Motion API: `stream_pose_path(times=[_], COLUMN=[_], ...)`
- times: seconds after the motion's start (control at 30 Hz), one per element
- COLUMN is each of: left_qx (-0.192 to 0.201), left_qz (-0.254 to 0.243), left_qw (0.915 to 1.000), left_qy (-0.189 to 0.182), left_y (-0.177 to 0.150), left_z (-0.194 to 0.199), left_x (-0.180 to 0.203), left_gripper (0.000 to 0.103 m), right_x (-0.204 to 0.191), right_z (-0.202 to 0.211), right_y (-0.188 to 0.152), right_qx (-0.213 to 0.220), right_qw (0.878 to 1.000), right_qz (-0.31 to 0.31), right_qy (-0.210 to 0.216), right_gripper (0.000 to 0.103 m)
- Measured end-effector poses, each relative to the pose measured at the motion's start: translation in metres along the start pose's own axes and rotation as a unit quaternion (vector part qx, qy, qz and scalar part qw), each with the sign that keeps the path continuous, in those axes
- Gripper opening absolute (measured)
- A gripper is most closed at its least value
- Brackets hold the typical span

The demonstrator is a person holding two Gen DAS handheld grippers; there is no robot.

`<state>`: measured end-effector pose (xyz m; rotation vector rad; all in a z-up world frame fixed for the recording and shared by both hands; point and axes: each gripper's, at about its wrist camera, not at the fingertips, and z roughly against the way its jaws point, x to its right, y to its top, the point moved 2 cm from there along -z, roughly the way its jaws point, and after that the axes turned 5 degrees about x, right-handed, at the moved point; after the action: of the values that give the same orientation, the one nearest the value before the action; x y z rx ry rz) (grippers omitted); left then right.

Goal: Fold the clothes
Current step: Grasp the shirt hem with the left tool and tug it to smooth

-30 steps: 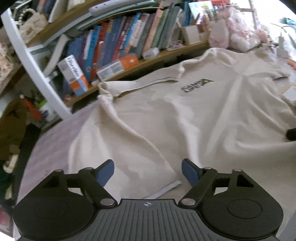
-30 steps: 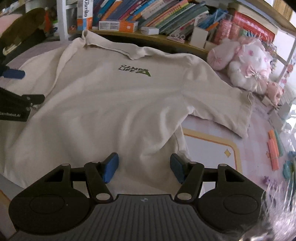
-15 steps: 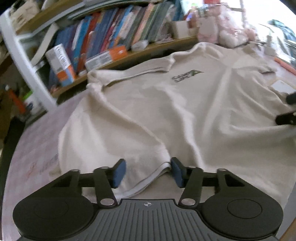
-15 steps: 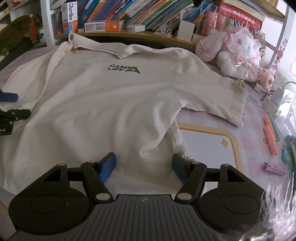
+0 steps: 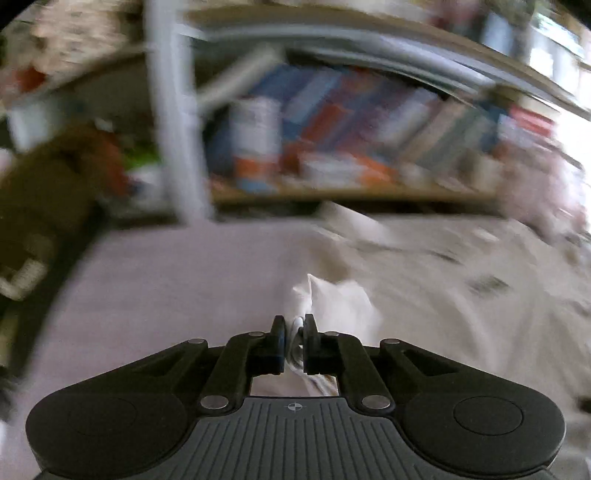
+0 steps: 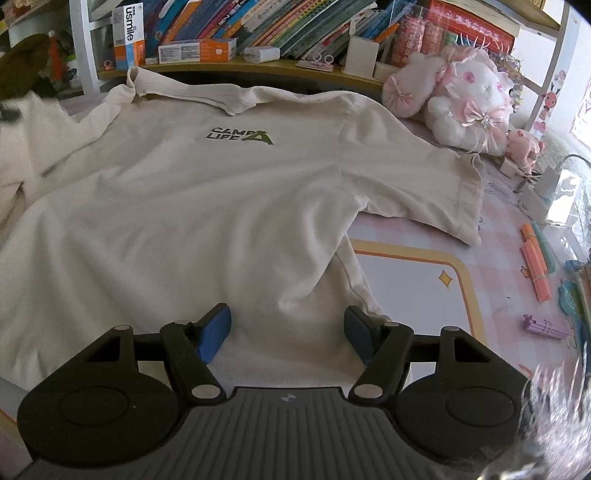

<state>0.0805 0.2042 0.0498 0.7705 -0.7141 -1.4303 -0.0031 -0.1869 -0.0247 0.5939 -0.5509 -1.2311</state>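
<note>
A cream polo shirt point(image 6: 207, 206) with a green "CAMP LIFE" logo point(image 6: 240, 136) lies face up, spread over the table. My left gripper point(image 5: 294, 325) is shut on a bunched edge of the shirt point(image 5: 332, 306), which trails off to the right; that view is heavily blurred. In the right wrist view the shirt's left side point(image 6: 33, 122) stands raised and blurred at the far left edge. My right gripper point(image 6: 286, 321) is open low over the shirt's near hem, with fabric lying between its blue pads point(image 6: 214, 328) but not pinched.
A bookshelf point(image 6: 258, 22) full of books runs along the back, with a white upright post point(image 5: 173, 129). Pink plush toys point(image 6: 465, 96) sit at the back right. Coloured pens point(image 6: 535, 266) lie on the pink mat point(image 6: 417, 280) to the right.
My left gripper has closed on the shirt's edge and swung quickly up and to the left, pulling fabric with it. The right gripper has stayed over the hem, still open.
</note>
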Motion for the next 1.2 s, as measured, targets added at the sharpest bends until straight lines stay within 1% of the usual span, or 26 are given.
stream_pose_path(times=[0.1,0.27,0.37,0.5,0.57,0.67,0.77,0.8,0.87,0.9,0.97,1.03,1.07,1.1,1.13,1.2], left_qx=[0.007,-0.012,-0.034,-0.058,-0.072,-0.094,-0.092,-0.088,-0.071,-0.061,-0.040,-0.025,-0.024,-0.025,-0.028,-0.037], left_qz=[0.003,0.006,-0.010,-0.015,-0.015,-0.010,-0.010,-0.011,-0.013,-0.014,-0.018,-0.019,-0.021,-0.025,-0.029,-0.034], left_qw=[0.9970,0.9879,0.9846,0.9826,0.9803,0.9740,0.9668,0.9650,0.9653,0.9666,0.9743,0.9856,0.9913,0.9950,0.9973,0.9987], left_qy=[0.077,0.155,0.171,0.176,0.183,0.206,0.238,0.247,0.251,0.249,0.221,0.166,0.128,0.094,0.062,0.008], left_y=[0.021,0.034,0.030,0.016,0.011,0.005,0.005,0.006,0.011,0.014,0.019,0.022,0.022,0.022,0.021,0.019], left_z=[-0.011,-0.036,-0.052,-0.065,-0.072,-0.075,-0.065,-0.060,-0.046,-0.040,-0.028,-0.022,-0.023,-0.025,-0.029,-0.042], left_x=[-0.058,-0.122,-0.130,-0.133,-0.133,-0.140,-0.149,-0.151,-0.152,-0.151,-0.139,-0.121,-0.108,-0.095,-0.080,-0.049], left_gripper=[0.008,0.008,0.008,0.008,0.013,0.021,0.028,0.031,0.033,0.033,0.034,0.034,0.034,0.034,0.034,0.034], right_x=[-0.002,-0.005,-0.006,-0.009,-0.010,-0.012,-0.012,-0.012,-0.011,-0.011,-0.009,-0.007,-0.006,-0.005,-0.004,-0.002], right_z=[0.000,0.000,-0.001,-0.001,-0.001,0.000,0.000,0.000,0.000,-0.001,-0.002,0.001,0.002,0.003,0.004,0.000], right_y=[0.000,0.002,0.003,0.004,0.004,0.004,0.004,0.004,0.004,0.004,0.008,0.022,0.029,0.036,0.043,0.061], right_qx=[-0.002,-0.007,-0.012,-0.016,-0.017,-0.017,-0.016,-0.015,-0.013,-0.014,-0.018,-0.002,0.006,0.014,0.022,0.038], right_qw=[1.000,1.000,1.000,0.999,0.999,0.999,0.999,0.999,0.999,0.999,0.999,0.999,0.999,0.999,0.998,0.996], right_qz=[-0.002,-0.002,-0.004,-0.006,-0.006,-0.006,-0.007,-0.007,-0.007,-0.005,0.002,0.023,0.033,0.044,0.054,0.075], right_qy=[-0.005,-0.017,-0.025,-0.037,-0.040,-0.043,-0.043,-0.042,-0.041,-0.039,-0.032,-0.022,-0.017,-0.011,-0.006,0.009], right_gripper=[0.065,0.066,0.066,0.066,0.066,0.066,0.066,0.066,0.067,0.067,0.066,0.064,0.064,0.064,0.064,0.064])
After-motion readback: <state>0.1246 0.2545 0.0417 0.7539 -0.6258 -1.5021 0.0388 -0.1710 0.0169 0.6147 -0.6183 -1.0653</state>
